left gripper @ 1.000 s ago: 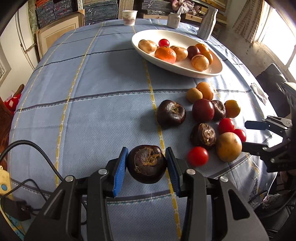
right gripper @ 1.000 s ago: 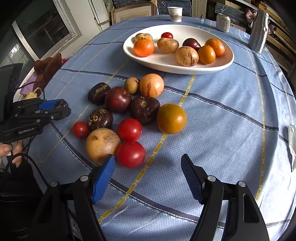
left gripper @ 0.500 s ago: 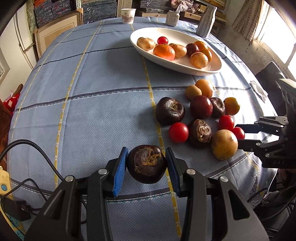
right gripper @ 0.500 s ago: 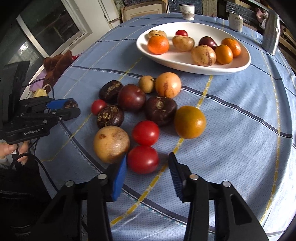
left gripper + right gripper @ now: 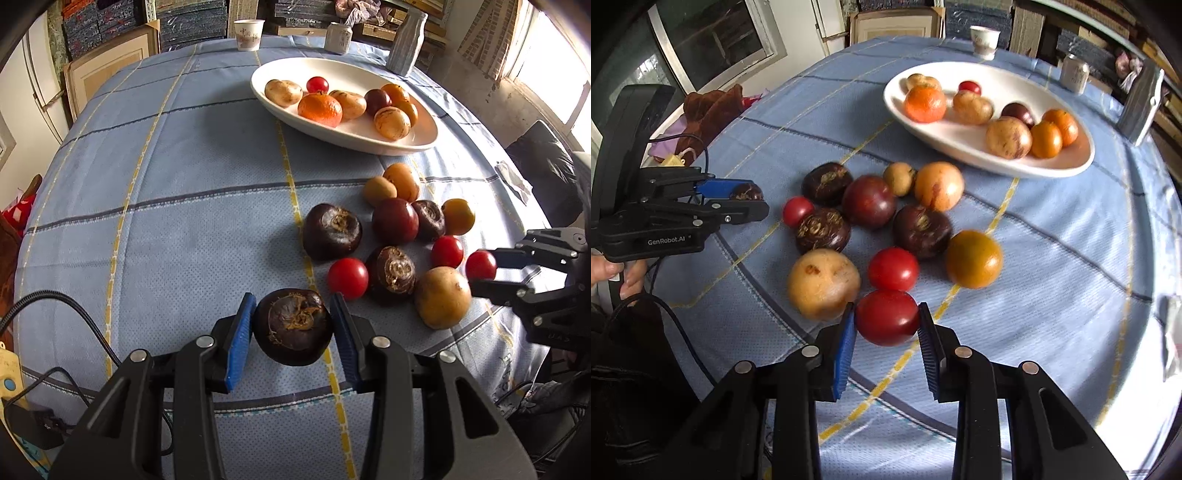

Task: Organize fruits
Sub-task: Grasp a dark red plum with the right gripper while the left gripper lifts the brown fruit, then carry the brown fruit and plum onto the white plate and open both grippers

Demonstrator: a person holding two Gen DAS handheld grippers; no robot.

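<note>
Now the right hand-held gripper (image 5: pixel 886 325) had just clenched on the red tomato (image 5: pixel 886 317) at six o'clock, the left hand-held gripper (image 5: pixel 293 325) clamped a dark fruit (image 5: pixel 293 326); both wanted gentle lifts toward the white dish (image 5: pixel 1071 168) at one o'clock.

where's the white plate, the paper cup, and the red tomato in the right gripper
white plate (image 5: pixel 369 138): left wrist view, bare floor near its front rim
paper cup (image 5: pixel 249 35): left wrist view, middle of its side wall
red tomato (image 5: pixel 886 317): right wrist view, centre of its skin, between the blue pads
</note>
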